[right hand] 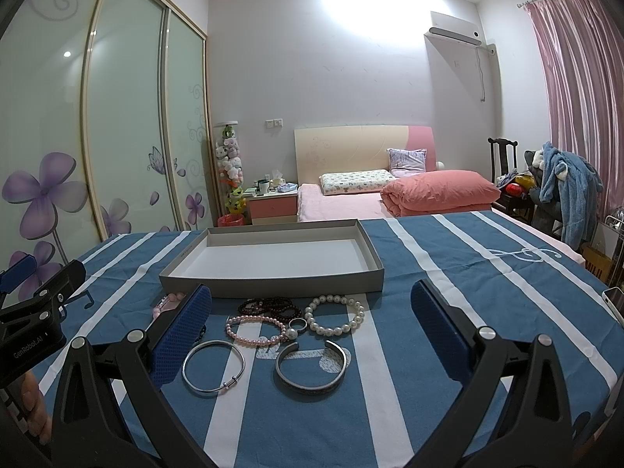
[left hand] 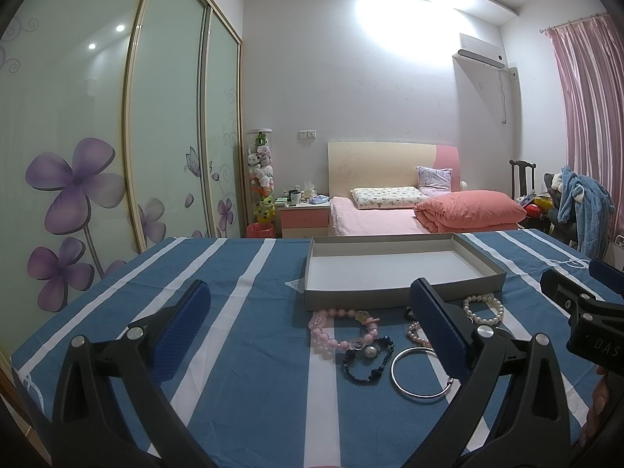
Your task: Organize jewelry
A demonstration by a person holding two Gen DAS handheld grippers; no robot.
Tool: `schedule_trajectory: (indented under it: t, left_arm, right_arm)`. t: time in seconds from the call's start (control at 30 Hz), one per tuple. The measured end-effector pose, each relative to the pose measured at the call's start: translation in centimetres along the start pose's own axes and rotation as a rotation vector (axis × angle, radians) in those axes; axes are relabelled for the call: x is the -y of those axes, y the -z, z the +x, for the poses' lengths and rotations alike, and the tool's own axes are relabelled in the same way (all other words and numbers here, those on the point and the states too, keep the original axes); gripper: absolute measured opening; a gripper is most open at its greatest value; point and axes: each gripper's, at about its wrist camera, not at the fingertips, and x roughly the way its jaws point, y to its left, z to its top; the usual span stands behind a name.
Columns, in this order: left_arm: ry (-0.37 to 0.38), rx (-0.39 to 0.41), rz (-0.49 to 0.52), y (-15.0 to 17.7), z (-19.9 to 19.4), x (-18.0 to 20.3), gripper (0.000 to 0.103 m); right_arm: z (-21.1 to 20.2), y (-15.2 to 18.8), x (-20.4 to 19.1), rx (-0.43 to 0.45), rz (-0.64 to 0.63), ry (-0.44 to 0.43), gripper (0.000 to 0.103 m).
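Several bracelets lie on the striped cloth in front of an empty grey box lid (left hand: 401,292) (right hand: 273,286). In the left wrist view I see a large pink bead bracelet (left hand: 343,329), a dark bead bracelet (left hand: 368,360), a silver bangle (left hand: 421,374) and a white pearl bracelet (left hand: 483,309). The right wrist view shows the silver bangle (right hand: 213,366), an open silver cuff (right hand: 311,368), a small pink bead bracelet (right hand: 255,329), the pearl bracelet (right hand: 334,314), a dark red bead bracelet (right hand: 269,306) and a ring (right hand: 298,323). My left gripper (left hand: 312,331) and my right gripper (right hand: 312,335) are open and empty, held above the jewelry.
The blue cloth with white stripes (right hand: 468,273) covers the table. A phone (right hand: 614,300) lies at its right edge. Behind stand a bed (left hand: 390,218), a nightstand (left hand: 304,218), a wardrobe (left hand: 97,136) and a chair with clothes (right hand: 561,191).
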Motion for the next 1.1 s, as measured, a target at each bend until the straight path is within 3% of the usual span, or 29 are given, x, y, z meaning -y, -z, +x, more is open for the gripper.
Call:
schedule_trajectory:
  t: [0.67,0.9,1.1]
  left_arm:
    - [-0.005,-0.033,0.003,0.1,0.8,0.0,0.099]
    - [0.006,-0.171,-0.006,1.5,3.3,-0.2,0.099]
    - [0.071,-0.264,-0.018,2.6,5.0,-0.4,0.099]
  right_arm:
    - [0.4,0.2,0.2,-0.026,-0.007,0.0,0.101]
    - [3.2,1.4,1.2,-0.17,0.021,0.008,0.101]
    - [6.3,3.4,1.7,-0.396,0.028,-0.01,0.101]
